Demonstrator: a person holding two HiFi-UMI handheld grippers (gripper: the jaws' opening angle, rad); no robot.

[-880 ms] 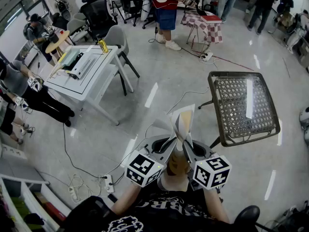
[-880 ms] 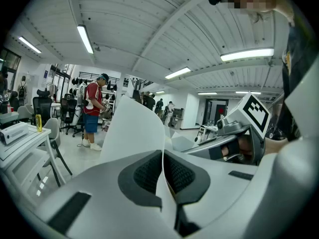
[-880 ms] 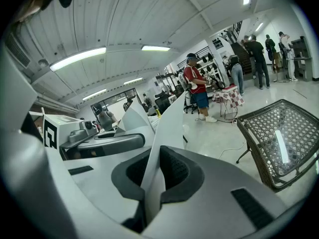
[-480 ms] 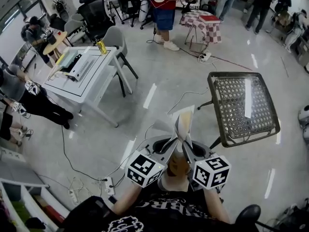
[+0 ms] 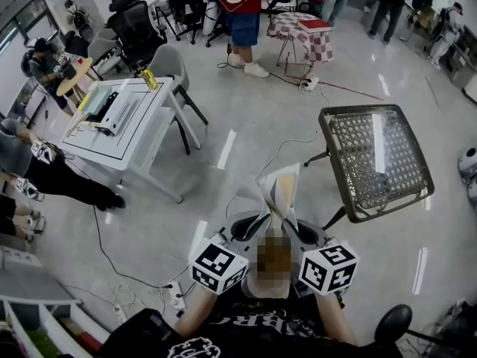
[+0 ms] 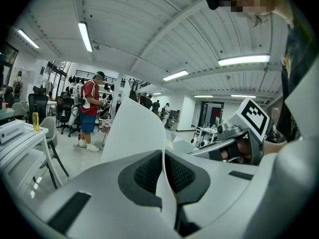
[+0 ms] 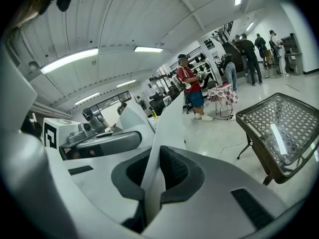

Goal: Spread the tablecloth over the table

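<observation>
A pale folded tablecloth (image 5: 277, 192) stands up in front of me, pinched at its lower edge by both grippers held side by side. My left gripper (image 5: 258, 226) is shut on the tablecloth (image 6: 133, 128), and the sheet runs between its dark pads (image 6: 147, 172). My right gripper (image 5: 294, 227) is shut on the same cloth (image 7: 172, 121), which passes between its pads (image 7: 172, 171). The dark table (image 5: 376, 159) with a woven mesh top stands bare on the floor ahead and to the right, apart from the cloth. It also shows in the right gripper view as the table (image 7: 281, 128).
A white table (image 5: 119, 129) with devices and a yellow bottle stands at the left, a grey chair (image 5: 175, 62) beside it. People (image 5: 242, 10) stand at the back near a small table with a checked cloth (image 5: 302, 36). Cables and a power strip (image 5: 175, 297) lie on the floor.
The head view has shifted slightly, so the room sits a little higher in the picture. Both grippers keep the same hold on the cloth.
</observation>
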